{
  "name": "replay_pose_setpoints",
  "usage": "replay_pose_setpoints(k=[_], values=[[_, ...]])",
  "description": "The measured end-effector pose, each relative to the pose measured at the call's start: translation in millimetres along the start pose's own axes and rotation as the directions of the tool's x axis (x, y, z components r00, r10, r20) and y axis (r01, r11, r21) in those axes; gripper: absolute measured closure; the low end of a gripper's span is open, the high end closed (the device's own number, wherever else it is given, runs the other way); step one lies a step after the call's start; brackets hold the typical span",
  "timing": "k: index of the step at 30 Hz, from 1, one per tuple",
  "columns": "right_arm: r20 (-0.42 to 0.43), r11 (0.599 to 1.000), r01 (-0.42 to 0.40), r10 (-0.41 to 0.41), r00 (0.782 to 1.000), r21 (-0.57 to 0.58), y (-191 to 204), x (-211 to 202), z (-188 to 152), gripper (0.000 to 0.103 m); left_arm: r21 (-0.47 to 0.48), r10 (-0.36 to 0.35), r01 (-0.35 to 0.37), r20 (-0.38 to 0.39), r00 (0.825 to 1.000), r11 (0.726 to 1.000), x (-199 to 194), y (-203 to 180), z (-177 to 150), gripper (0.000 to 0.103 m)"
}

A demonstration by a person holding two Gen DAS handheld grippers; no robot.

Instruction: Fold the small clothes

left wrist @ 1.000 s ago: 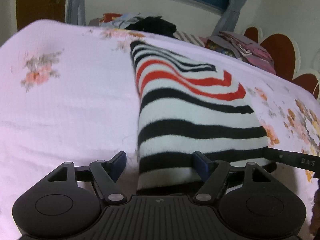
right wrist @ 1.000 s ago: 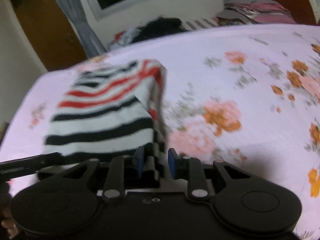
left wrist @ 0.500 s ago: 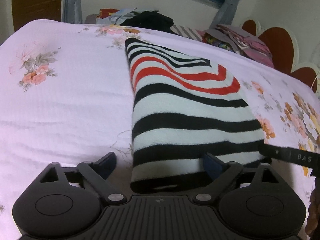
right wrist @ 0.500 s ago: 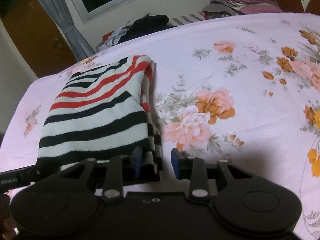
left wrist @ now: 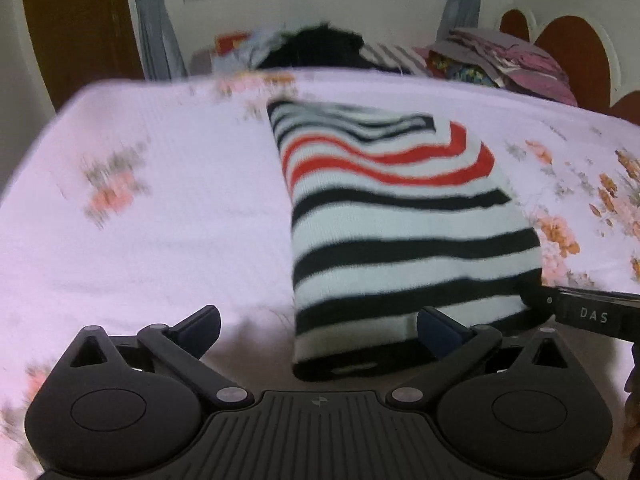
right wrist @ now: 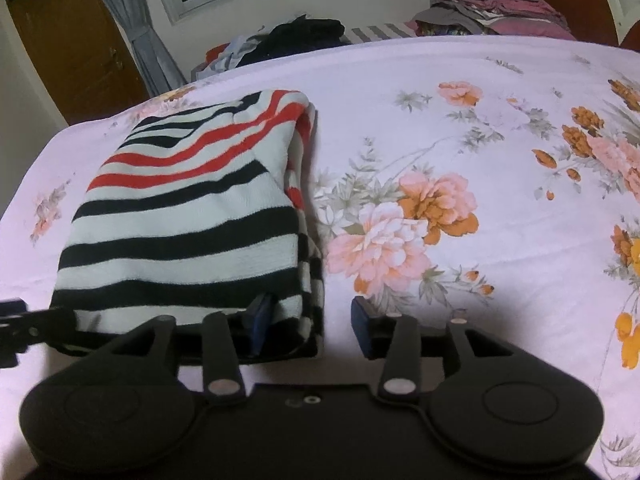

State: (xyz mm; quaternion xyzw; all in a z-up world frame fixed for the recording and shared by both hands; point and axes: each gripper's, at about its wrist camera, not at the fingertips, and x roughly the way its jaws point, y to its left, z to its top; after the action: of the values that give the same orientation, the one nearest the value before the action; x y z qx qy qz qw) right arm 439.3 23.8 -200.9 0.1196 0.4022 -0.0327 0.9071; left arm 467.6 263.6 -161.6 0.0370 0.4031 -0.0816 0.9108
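A folded striped garment [left wrist: 400, 232], white with black and red stripes, lies flat on the bed. My left gripper [left wrist: 318, 324] is open wide at the garment's near left corner, its jaws apart and holding nothing. In the right wrist view the same garment [right wrist: 188, 216] lies to the left. My right gripper [right wrist: 308, 316] is open, with its left finger [right wrist: 260, 316] against the garment's near right corner and its right finger [right wrist: 364, 320] over the sheet. The right gripper's arm [left wrist: 592, 312] shows at the right edge of the left wrist view.
The bed has a pink floral sheet [right wrist: 460, 200]. A pile of dark and mixed clothes [right wrist: 300, 36] lies beyond the far edge under the window. A stack of folded clothes [right wrist: 492, 12] sits by the headboard at the far right.
My right gripper has opened and let go of the garment's near right corner. The garment now lies flat. My left gripper has opened wider and drawn back a little.
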Motion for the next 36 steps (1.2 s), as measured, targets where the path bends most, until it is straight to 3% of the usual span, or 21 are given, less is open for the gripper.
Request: replay_pose_setpoints(k=[3,6,10,12,13,14,17,19,26,31,36], values=[[-0.002,1.000,-0.005,0.005,1.000,-0.011,1.0,-4.8,3.5,0.055,-0.044,-0.034,0.036,0.042,0.999,0.998,-19.7,4.3,4.4,0.000],[0.031,0.999,-0.022,0.023,0.999,-0.027,2.6,-23.7,6.3,0.054,-0.120,-0.025,0.030,0.041,0.999,0.992,-37.7,7.3,5.4,0.000],[0.070,0.994,-0.098,0.101,0.992,-0.042,0.2,-70.0,3.3,0.035,-0.184,0.006,0.006,0.065,0.998,0.983,-73.1,8.1,-4.8,0.000],[0.083,0.990,-0.128,0.133,0.988,-0.062,-0.8,-100.3,-1.4,0.033,-0.197,0.039,-0.019,0.099,0.994,0.980,-98.0,6.5,-14.8,0.000],[0.089,0.988,-0.139,0.145,0.985,-0.070,-1.9,-115.5,-5.2,0.024,-0.204,0.052,-0.027,0.114,0.992,0.979,-110.1,5.6,-20.1,0.000],[0.094,0.986,-0.146,0.153,0.984,-0.076,-2.2,-129.1,-8.5,0.015,-0.209,0.052,-0.026,0.122,0.991,0.978,-119.9,5.1,-24.3,0.000],[0.117,0.978,-0.160,0.176,0.978,-0.131,-0.8,-174.5,-23.8,0.009,-0.210,0.061,-0.029,0.147,0.987,0.977,-155.9,-2.0,-43.1,0.000],[0.146,0.975,-0.126,0.154,0.977,-0.181,2.2,-204.9,-37.5,0.001,-0.213,0.080,-0.043,0.166,0.983,0.976,-178.1,-8.7,-57.0,0.000],[0.298,0.964,-0.031,0.112,0.948,-0.265,5.1,-296.7,-84.5,0.000,-0.221,0.131,-0.089,0.187,0.974,0.971,-252.1,-35.8,-106.2,0.000],[0.356,0.962,-0.051,0.148,0.923,-0.267,0.4,-340.2,-110.8,0.000,-0.231,0.140,-0.093,0.195,0.971,0.968,-290.0,-43.6,-136.5,0.000],[0.381,0.965,-0.059,0.157,0.911,-0.256,-2.2,-359.4,-122.1,0.000,-0.242,0.157,-0.104,0.213,0.964,0.965,-313.1,-46.5,-153.9,0.000]])
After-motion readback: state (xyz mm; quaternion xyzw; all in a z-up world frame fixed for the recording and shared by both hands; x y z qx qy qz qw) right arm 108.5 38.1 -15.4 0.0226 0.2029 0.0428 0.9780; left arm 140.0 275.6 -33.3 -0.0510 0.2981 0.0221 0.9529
